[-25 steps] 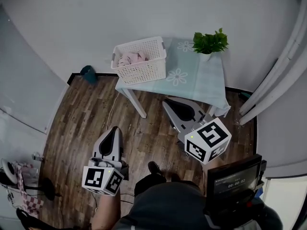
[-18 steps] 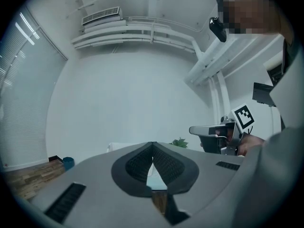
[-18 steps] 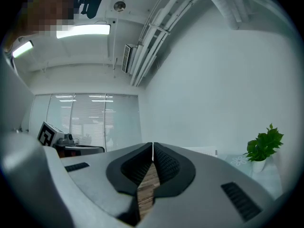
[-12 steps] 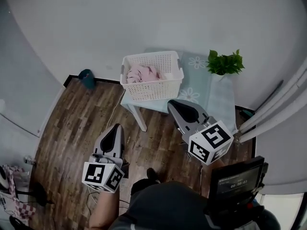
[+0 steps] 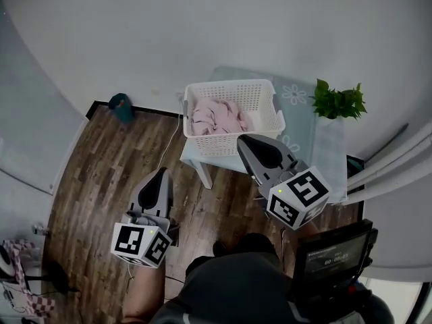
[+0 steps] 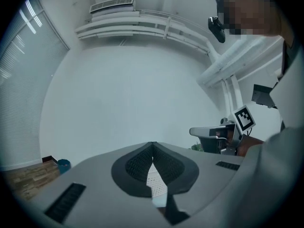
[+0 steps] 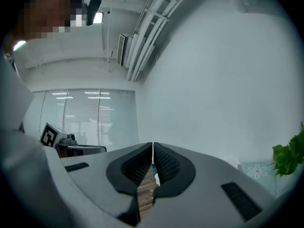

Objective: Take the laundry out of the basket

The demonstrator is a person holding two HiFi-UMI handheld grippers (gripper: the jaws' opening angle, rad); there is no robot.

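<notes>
A white perforated laundry basket (image 5: 259, 98) stands on a small table covered by a pale blue flowered cloth (image 5: 309, 123). Pink laundry (image 5: 217, 117) lies bunched in the basket's left half. My right gripper (image 5: 251, 141) is shut, with nothing in it, and its tips hang just before the basket's near wall. My left gripper (image 5: 160, 179) is lower left over the wood floor, well short of the table; its pads meet at the tips and it holds nothing. In the left gripper view the basket's mesh (image 6: 156, 181) shows through the slit below the jaw tips.
A green potted plant (image 5: 339, 100) stands at the table's far right corner. A teal object (image 5: 121, 105) lies on the floor by the wall to the left. A black screen device (image 5: 331, 258) sits at lower right. Grey walls close in behind the table.
Both grippers have advanced toward the table. The basket now lies nearer and more central, and the right gripper's tips have come up to its near wall.
</notes>
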